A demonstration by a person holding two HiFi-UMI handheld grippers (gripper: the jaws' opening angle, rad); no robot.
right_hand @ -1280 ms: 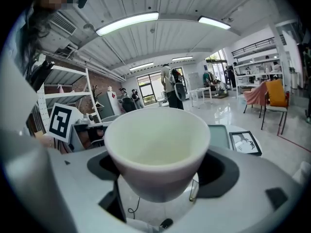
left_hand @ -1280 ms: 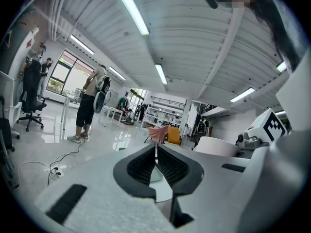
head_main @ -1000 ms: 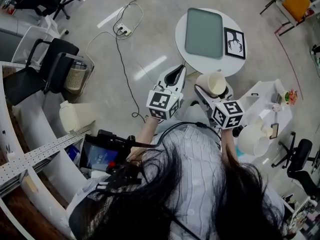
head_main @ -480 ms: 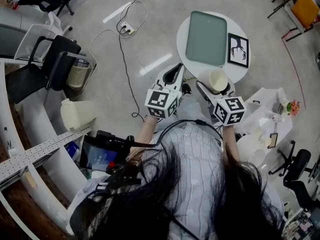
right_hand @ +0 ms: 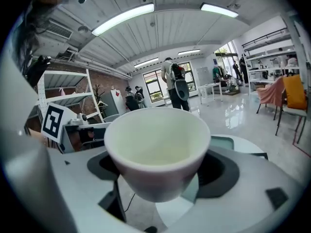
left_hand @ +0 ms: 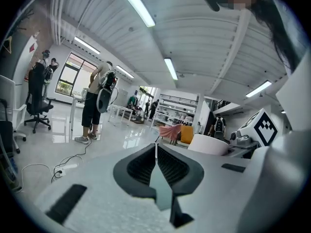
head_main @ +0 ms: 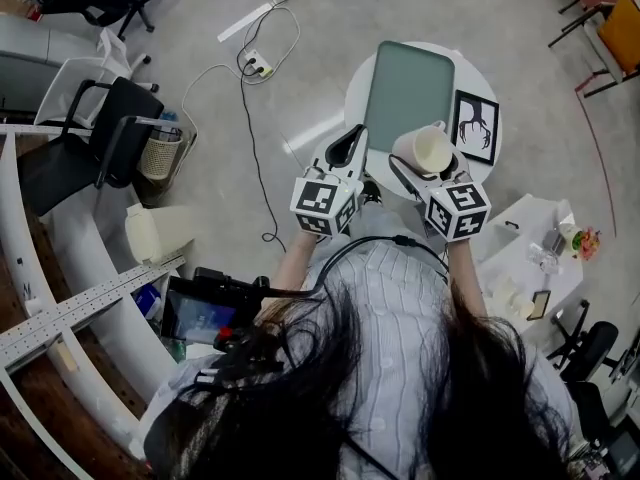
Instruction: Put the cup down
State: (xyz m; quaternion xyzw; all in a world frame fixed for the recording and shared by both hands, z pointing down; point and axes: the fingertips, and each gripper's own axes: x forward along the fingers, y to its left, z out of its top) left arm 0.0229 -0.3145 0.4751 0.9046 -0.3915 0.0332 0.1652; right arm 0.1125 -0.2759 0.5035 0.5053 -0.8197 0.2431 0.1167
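This looks like an open robotics lab: a polished floor (head_main: 300, 118) with a power strip (head_main: 253, 65), black office chairs (head_main: 100, 138), metal shelving (right_hand: 60, 100), ceiling strip lights (left_hand: 137, 6), and a person wearing a backpack rig (left_hand: 98, 101).

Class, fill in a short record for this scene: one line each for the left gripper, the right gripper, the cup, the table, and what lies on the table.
left gripper: jaws together, nothing between them
right gripper: jaws shut on the cup
cup: white, upright, empty, held over the table's near edge
table: round, white
on the table: green tray, nothing on it; framed picture beside the tray
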